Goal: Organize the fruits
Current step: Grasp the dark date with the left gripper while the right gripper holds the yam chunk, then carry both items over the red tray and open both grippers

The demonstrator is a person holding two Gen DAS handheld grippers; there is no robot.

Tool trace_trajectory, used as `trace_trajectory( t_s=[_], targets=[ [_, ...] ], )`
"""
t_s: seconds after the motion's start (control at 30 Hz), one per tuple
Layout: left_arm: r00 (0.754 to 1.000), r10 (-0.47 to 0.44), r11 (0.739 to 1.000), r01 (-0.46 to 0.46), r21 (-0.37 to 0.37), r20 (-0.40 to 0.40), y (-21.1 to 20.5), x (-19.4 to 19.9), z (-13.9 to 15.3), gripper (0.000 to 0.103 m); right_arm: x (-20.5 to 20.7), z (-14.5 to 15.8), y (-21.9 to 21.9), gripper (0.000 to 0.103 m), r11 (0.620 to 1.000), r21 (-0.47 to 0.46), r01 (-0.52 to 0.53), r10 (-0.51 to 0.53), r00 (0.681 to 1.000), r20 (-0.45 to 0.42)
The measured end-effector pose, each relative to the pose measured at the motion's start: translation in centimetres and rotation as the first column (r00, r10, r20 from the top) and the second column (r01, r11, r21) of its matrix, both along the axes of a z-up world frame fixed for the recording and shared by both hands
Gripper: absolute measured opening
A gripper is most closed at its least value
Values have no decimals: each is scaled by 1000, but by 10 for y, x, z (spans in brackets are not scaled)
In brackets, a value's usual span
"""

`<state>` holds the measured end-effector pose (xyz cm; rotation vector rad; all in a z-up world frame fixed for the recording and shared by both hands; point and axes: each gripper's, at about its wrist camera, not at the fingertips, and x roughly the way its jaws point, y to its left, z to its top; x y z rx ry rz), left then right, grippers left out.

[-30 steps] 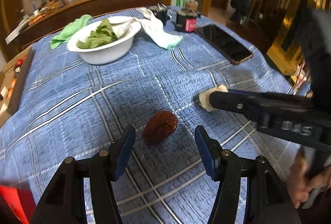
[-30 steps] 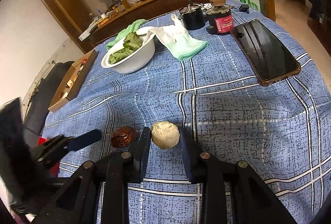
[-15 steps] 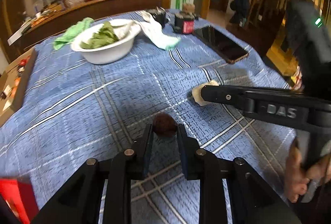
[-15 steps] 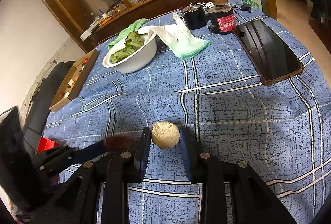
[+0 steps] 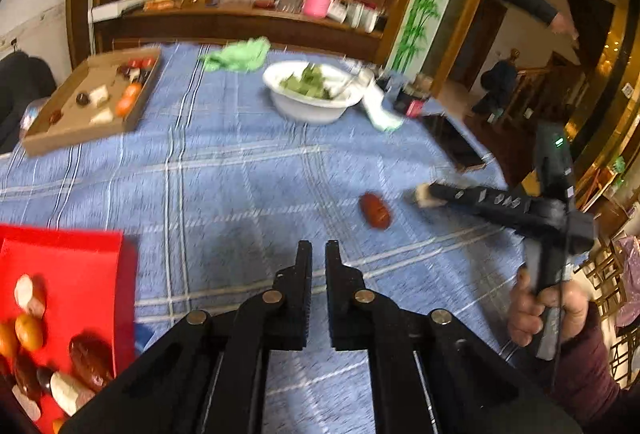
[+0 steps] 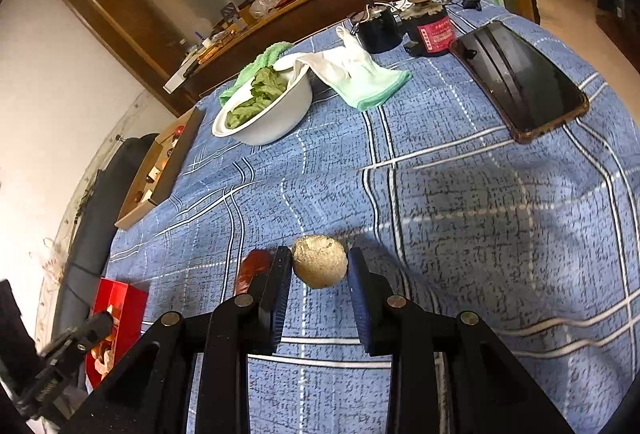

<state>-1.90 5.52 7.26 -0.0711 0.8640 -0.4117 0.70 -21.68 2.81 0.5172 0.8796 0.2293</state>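
A dark red date-like fruit [image 5: 374, 210] lies on the blue checked cloth, ahead and right of my left gripper [image 5: 318, 254], which is shut and empty above the table. It also shows in the right wrist view [image 6: 251, 271], beside the left finger. My right gripper [image 6: 319, 268] has its pads around a round beige fruit [image 6: 319, 260]; the left pad touches it, a narrow gap shows at the right pad. A red tray [image 5: 76, 286] with several fruits lies at the lower left, also seen in the right wrist view [image 6: 120, 310].
A cardboard box [image 5: 86, 105] with assorted pieces sits at the far left. A white bowl of greens [image 6: 264, 109], a white-green cloth [image 6: 356, 73], a phone [image 6: 520, 77] and two dark jars [image 6: 424, 21] stand at the back and right.
My left gripper lost the red fruit, pulled back and swung left toward the red tray; the fruit lies on the cloth. The right gripper stays around the beige fruit, slightly wider.
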Motion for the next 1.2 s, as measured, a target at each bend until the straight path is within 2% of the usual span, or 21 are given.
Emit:
trace_trajectory(
  t_s=[0.1,0.17,0.23,0.43,0.57,0.63,0.67,0.7,0.93,1.03,1.2],
  targets=[
    [1000,-12,1000,12,-1,-23,-7,4,-8,20,-5,0,1,30,1000,6,3,-3,1000,2],
    [999,-39,999,39,-7,-23,-20,7,-12,34,-8,1,-1,30,1000,19,4,-4,1000,5],
    [998,-58,998,58,3,-22,-35,12,-16,43,-10,3,-4,30,999,33,7,-7,1000,13],
    [989,-143,987,145,72,-31,-96,38,-32,43,-7,2,-10,30,999,49,4,-4,1000,6],
    [988,-153,981,156,113,-34,-121,58,-45,43,-6,3,-18,30,998,69,13,-14,1000,10],
    [990,-138,977,141,158,-27,-128,66,-52,43,-5,4,-22,30,997,81,15,-16,1000,12],
    [991,-134,976,137,169,-29,-128,68,-55,35,-5,4,-23,30,996,87,14,-15,1000,11],
    [991,-132,976,137,169,-36,-128,69,-58,25,-4,4,-23,30,996,94,10,-11,1000,10],
    [993,-111,986,113,126,-25,-107,59,-54,26,-2,0,-17,30,992,122,-21,21,1000,4],
    [997,-81,994,81,79,-5,-88,48,-38,26,-2,-2,-17,30,989,148,-27,27,1000,2],
    [999,12,1000,-12,-5,46,-30,18,-3,26,-2,-6,-16,30,978,202,-51,52,999,3]
  ],
)
